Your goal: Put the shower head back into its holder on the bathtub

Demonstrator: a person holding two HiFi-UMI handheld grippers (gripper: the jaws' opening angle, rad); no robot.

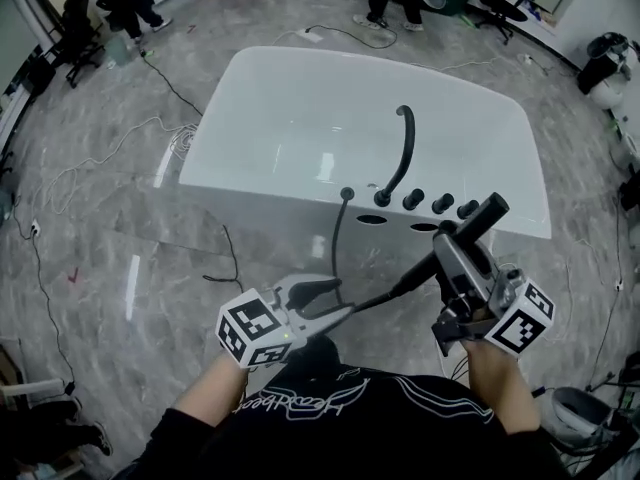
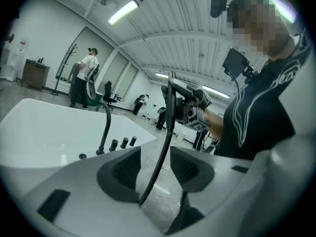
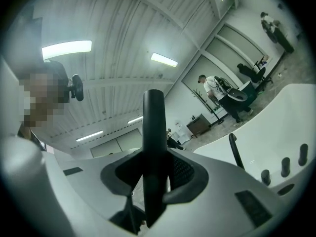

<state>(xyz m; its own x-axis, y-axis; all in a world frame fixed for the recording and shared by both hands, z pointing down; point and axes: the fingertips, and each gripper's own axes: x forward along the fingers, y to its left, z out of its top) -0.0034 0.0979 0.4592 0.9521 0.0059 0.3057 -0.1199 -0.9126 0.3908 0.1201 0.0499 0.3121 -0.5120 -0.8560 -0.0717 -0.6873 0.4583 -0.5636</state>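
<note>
The black shower head (image 1: 478,220) is a straight handle, and my right gripper (image 1: 447,244) is shut on it below the tub's near rim, with the head slanting up to the right. In the right gripper view the handle (image 3: 154,132) stands upright, pinched between both jaws of the right gripper (image 3: 154,168). Its black hose (image 1: 385,294) runs left through my left gripper (image 1: 343,298), whose jaws stand open. The hose (image 2: 159,159) hangs loose in the gap of the left gripper (image 2: 154,158). The hose rises to a round fitting (image 1: 347,194) on the white bathtub (image 1: 300,118).
A curved black spout (image 1: 403,153) and several black knobs (image 1: 440,204) stand along the tub's near rim. Cables (image 1: 60,298) trail over the grey marble floor on the left. People and chairs (image 1: 120,8) are at the far end. A bin (image 1: 590,413) sits at the lower right.
</note>
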